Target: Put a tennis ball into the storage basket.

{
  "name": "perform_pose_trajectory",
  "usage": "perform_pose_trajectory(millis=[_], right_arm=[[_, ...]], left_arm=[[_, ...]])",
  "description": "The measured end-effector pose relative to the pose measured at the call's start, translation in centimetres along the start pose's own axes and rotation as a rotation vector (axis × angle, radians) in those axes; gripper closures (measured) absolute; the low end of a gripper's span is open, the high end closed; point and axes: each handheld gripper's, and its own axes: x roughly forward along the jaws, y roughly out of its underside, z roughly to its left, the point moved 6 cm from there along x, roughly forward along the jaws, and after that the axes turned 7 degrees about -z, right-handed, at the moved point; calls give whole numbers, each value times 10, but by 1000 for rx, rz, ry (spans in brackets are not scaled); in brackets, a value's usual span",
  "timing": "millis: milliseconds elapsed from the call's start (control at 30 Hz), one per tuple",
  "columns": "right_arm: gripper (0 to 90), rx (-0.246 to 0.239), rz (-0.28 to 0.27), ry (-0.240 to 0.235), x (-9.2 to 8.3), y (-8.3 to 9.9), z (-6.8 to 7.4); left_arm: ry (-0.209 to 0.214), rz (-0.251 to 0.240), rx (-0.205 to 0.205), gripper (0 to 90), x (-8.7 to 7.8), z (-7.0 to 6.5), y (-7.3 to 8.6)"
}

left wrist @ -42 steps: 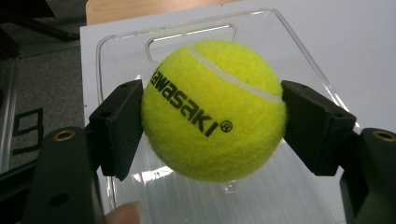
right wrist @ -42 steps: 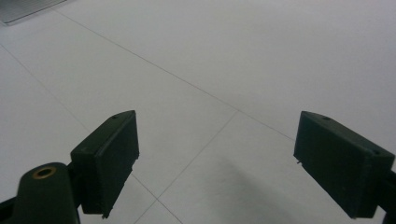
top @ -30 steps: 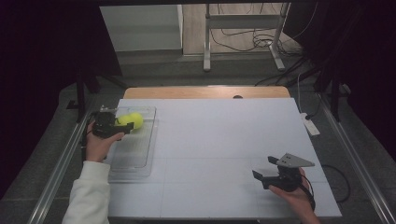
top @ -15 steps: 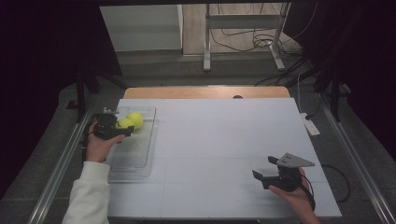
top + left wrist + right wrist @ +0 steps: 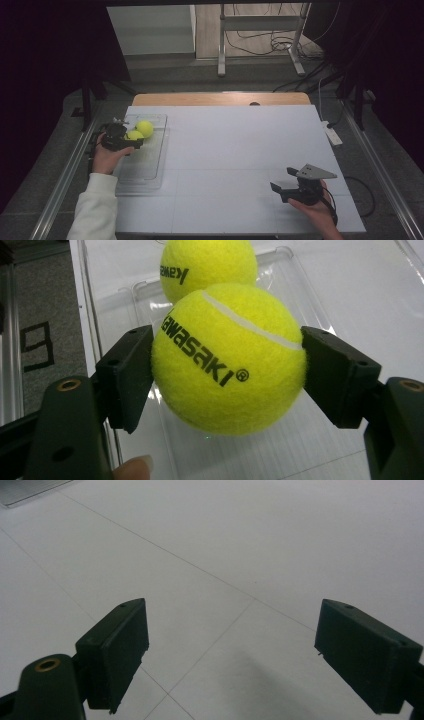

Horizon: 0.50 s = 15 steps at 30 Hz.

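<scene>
A yellow tennis ball (image 5: 229, 360) is clamped between the two black jaws of the left gripper (image 5: 227, 365), one pad pressed against each side of it; the word "Kawasaki" is printed across its face. In the high view the left gripper (image 5: 120, 140) is seen at the left edge of the white table (image 5: 240, 150), with the held ball (image 5: 134, 135) kept over the far part of a clear plastic tray (image 5: 145, 170); whether the ball rests on the tray floor or is held just above it cannot be told. A second tennis ball (image 5: 207, 265) is seen touching or just beyond the held one, toward the tray's far end, and is marked in the high view as well (image 5: 145, 128). The right gripper (image 5: 287, 182) is held near the table's front right corner, well apart from the tray; its jaws are spread wide, with nothing but bare table surface (image 5: 240, 555) seen between them.
</scene>
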Motion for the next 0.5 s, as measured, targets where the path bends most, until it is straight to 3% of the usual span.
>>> perform_pose_trajectory(millis=[500], right_arm=[[145, -1, 2, -2, 0, 0, 0]], left_arm=[[-14, 66, 8, 266, 8, -1, 5]])
